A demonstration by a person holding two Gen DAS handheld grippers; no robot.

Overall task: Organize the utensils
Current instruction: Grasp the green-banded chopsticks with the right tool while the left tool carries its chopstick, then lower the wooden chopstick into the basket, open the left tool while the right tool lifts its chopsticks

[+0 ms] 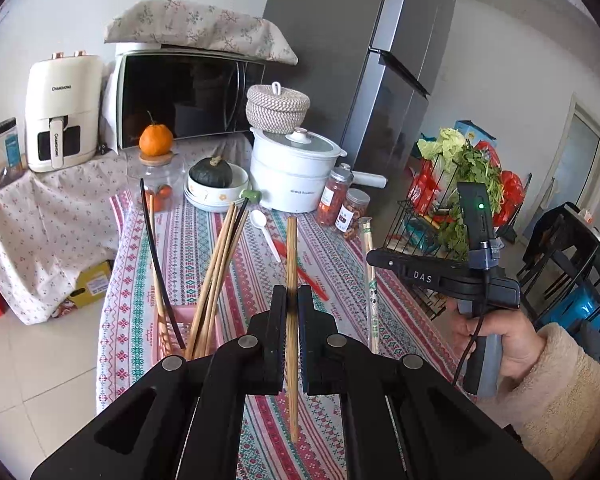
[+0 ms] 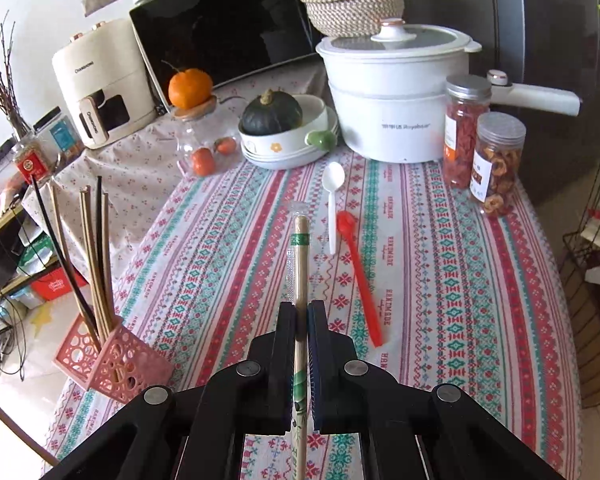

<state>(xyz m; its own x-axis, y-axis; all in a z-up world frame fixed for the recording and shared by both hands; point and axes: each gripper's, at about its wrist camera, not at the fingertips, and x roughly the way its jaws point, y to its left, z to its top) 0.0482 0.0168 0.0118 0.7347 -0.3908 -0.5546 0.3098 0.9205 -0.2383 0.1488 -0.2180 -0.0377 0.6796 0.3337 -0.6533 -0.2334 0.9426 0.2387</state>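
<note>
Clamping a bare wooden chopstick (image 1: 291,280) in left tongs (image 1: 293,300), right tongs (image 2: 302,316) pinching wrapped chopsticks (image 2: 300,264), pink holder (image 2: 116,354) nearby

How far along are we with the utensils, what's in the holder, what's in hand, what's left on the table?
Done: several chopsticks stand in the pink holder. In hand: left gripper clamps a bare wooden chopstick; right gripper clamps a wrapped chopstick pair. Left: white spoon and red spoon lie on the tablecloth.
</note>
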